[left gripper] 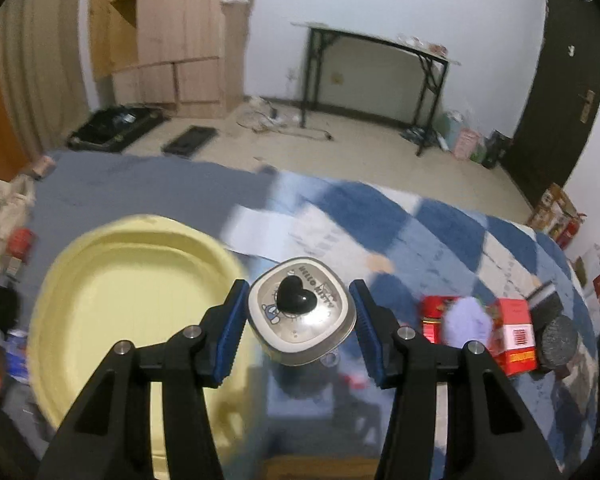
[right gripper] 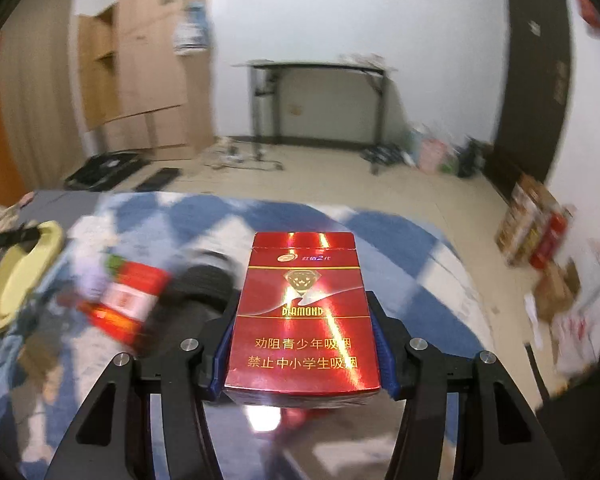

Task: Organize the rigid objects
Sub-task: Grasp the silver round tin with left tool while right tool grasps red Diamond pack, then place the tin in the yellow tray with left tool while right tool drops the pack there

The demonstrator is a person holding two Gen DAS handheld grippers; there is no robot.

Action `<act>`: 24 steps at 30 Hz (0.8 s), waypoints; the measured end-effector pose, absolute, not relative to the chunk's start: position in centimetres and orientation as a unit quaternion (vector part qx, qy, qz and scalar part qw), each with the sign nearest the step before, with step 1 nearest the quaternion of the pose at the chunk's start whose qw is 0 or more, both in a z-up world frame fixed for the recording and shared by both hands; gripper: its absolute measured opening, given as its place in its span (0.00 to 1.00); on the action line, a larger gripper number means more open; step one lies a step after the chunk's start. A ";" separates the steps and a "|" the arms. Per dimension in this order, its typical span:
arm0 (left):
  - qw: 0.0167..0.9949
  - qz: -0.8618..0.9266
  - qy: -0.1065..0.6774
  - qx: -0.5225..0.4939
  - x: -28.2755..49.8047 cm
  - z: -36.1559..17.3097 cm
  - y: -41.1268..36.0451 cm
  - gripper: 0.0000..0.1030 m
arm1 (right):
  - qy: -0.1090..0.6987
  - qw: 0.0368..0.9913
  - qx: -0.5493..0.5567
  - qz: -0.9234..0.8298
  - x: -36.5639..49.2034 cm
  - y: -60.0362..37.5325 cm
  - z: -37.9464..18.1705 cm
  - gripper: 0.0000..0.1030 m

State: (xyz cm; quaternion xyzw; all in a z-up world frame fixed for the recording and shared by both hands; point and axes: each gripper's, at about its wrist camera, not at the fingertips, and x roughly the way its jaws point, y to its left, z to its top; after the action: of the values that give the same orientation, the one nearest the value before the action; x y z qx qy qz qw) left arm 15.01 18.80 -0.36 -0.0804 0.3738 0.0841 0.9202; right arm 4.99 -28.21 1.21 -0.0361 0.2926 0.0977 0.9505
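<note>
In the left wrist view my left gripper (left gripper: 300,308) is shut on a small rounded tin (left gripper: 312,336) with a cartoon print and a black heart knob on its lid; the blue pads press on its two sides. It hangs just right of a pale yellow tray (left gripper: 100,300), which lies on the bed and is bare inside. In the right wrist view my right gripper (right gripper: 303,320) is shut on a shiny red cigarette pack (right gripper: 304,276), held flat and above the blanket. The yellow tray (right gripper: 20,276) shows at the far left there.
On the blue and white checked blanket (left gripper: 380,216) lie a red and white box (left gripper: 514,332), a lavender object (left gripper: 466,320), a red can (left gripper: 434,316) and a dark grey round object (left gripper: 558,336). Clutter lines the bed's left edge. Beyond the bed are floor and a black table (left gripper: 380,60).
</note>
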 end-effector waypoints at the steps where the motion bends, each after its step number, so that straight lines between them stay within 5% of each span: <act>1: 0.920 0.094 0.371 -0.082 14.4 0.1 20.3 0.51 | 0.288 0.950 -0.042 0.116 4.7 -26.4 1.9 0.54; 10: 0.899 0.168 0.385 -0.121 8.6 -1.3 32.5 0.51 | 0.276 0.909 -0.065 0.307 3.9 -4.2 4.1 0.54; 24: 0.869 0.151 0.439 -0.170 8.0 -9.6 37.7 0.51 | 0.333 0.821 -0.252 0.390 8.6 18.7 -4.6 0.54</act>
State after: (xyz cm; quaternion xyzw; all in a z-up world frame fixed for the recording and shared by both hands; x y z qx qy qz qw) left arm 7.95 37.72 -9.56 -0.1702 0.4393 0.1512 0.8690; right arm 8.55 18.66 -4.62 -0.2525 0.3327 0.3895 0.8209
